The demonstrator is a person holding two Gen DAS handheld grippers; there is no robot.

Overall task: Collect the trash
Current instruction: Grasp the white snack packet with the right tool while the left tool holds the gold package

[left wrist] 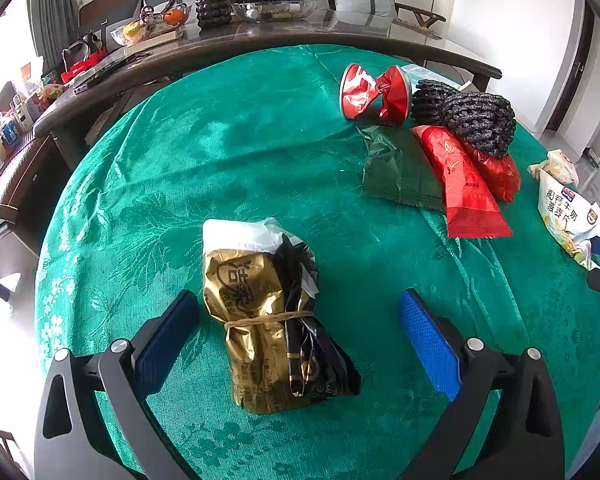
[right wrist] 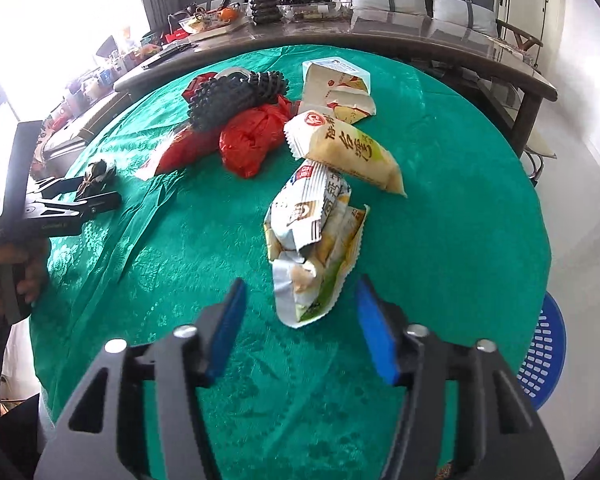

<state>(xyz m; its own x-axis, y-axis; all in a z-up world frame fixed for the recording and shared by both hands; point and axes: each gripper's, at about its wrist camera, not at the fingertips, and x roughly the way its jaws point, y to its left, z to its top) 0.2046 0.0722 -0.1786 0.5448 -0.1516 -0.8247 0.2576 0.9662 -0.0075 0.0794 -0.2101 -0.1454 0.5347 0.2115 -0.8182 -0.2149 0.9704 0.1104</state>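
A gold and black wrapper bundle (left wrist: 272,320), tied with a rubber band, lies on the green tablecloth (left wrist: 220,152). My left gripper (left wrist: 300,336) is open, one blue pad on each side of the bundle, neither touching it. In the right wrist view a crumpled white and green snack bag (right wrist: 312,240) lies just ahead of my open right gripper (right wrist: 302,326), with its near end between the fingertips. Further back lie a yellow snack pack (right wrist: 348,148), a red plastic bag (right wrist: 256,140) and a black mesh roll (right wrist: 236,96).
A crushed red can (left wrist: 376,96), a dark green wrapper (left wrist: 396,172) and a red wrapper (left wrist: 464,184) lie at the table's far right. A white carton (right wrist: 336,80) sits near the far edge. A blue basket (right wrist: 540,356) stands on the floor to the right. A long dark table (left wrist: 300,40) lies behind.
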